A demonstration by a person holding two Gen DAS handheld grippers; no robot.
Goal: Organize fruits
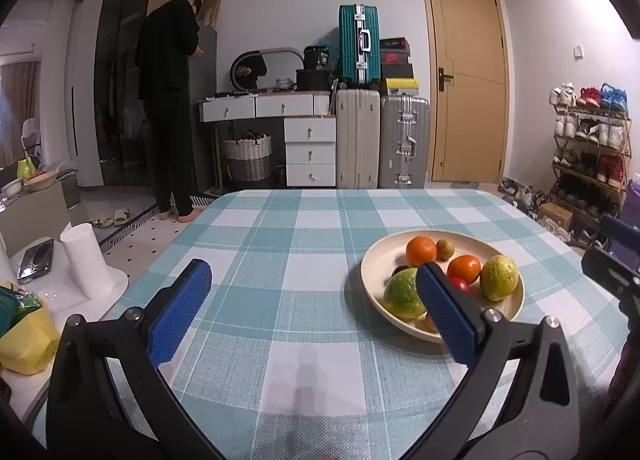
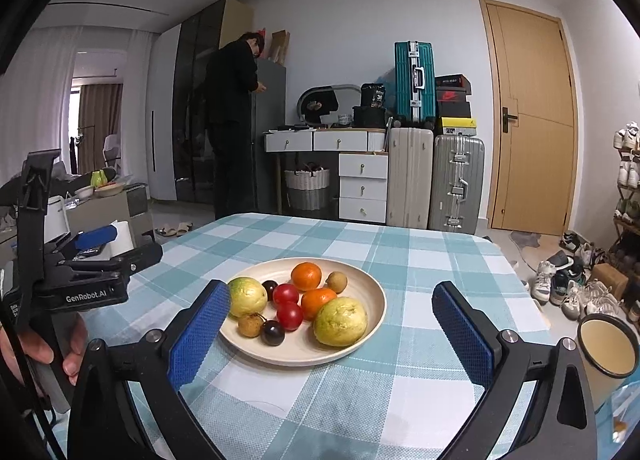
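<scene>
A cream plate (image 2: 280,352) on the blue checked tablecloth (image 2: 420,260) holds two yellow-green guavas (image 2: 247,296) (image 2: 340,321), two oranges (image 2: 306,276), two red tomatoes (image 2: 285,294), dark plums (image 2: 273,332) and small brown longans (image 2: 337,282). My right gripper (image 2: 331,287) is open just in front of the plate, with nothing between its blue pads. My left gripper (image 1: 316,292) is open over bare cloth to the left of the plate (image 1: 372,272). Its right pad (image 1: 448,312) hides part of one guava (image 1: 402,294). A hand (image 2: 40,344) holds the left gripper (image 2: 120,248).
An enamel mug (image 2: 608,348) stands at the table's right edge. A paper roll (image 1: 86,260) and a yellow bag (image 1: 28,340) sit on a low stand to the left. A person (image 1: 168,99) stands at the back by a cabinet. Suitcases (image 1: 402,139) and a shoe rack (image 1: 588,147) line the far wall.
</scene>
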